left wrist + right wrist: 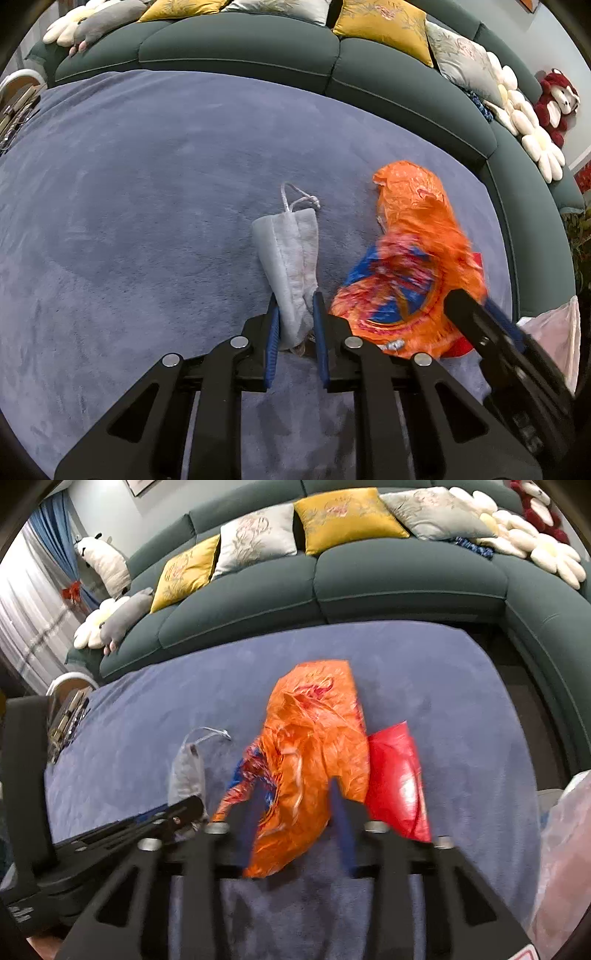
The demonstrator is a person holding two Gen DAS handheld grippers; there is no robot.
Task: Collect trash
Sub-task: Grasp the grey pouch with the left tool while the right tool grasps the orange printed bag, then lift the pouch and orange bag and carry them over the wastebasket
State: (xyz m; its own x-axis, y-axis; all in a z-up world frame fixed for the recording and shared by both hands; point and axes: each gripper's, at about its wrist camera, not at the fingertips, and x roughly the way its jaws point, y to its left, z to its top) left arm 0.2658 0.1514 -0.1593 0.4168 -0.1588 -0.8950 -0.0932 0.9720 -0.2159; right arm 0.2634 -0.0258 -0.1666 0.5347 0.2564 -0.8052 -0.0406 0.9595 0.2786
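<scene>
**Two grippers close on trash lying on a blue-grey covered surface in front of a green sofa**

A long dark green sectional sofa point(369, 579) curves round the far edge and the right edge of a broad surface covered in blue-grey plush cloth point(129, 221); whether that surface is a low table or an ottoman cannot be told. Along the sofa back stand four square cushions: two yellow point(343, 517) and two pale grey with a flower pattern point(255, 539). Two white flower-shaped cushions point(532, 542) lie at the sofa's right end and one more at its left end, beside a grey plush toy point(125, 616). A red and white plush toy point(557, 99) sits past the right end.

Three loose pieces lie on the cloth near its right edge. The largest is one crumpled orange plastic bag point(314, 746) with blue and red print. One red plastic bag point(395, 779) lies touching its right side. One small grey fabric drawstring pouch point(291, 258) lies just left of the orange bag, its cord loop pointing toward the sofa. What any of them holds cannot be seen.

The left gripper point(295, 325) has its blue-padded fingers point(272, 332) narrow, pressed against both sides of the pouch's near end. The right gripper point(291, 842) is blurred; the near end of the orange bag sits between its fingers, which look narrow and closed onto the plastic. A pale translucent bag point(565, 849) shows at the right border.
</scene>
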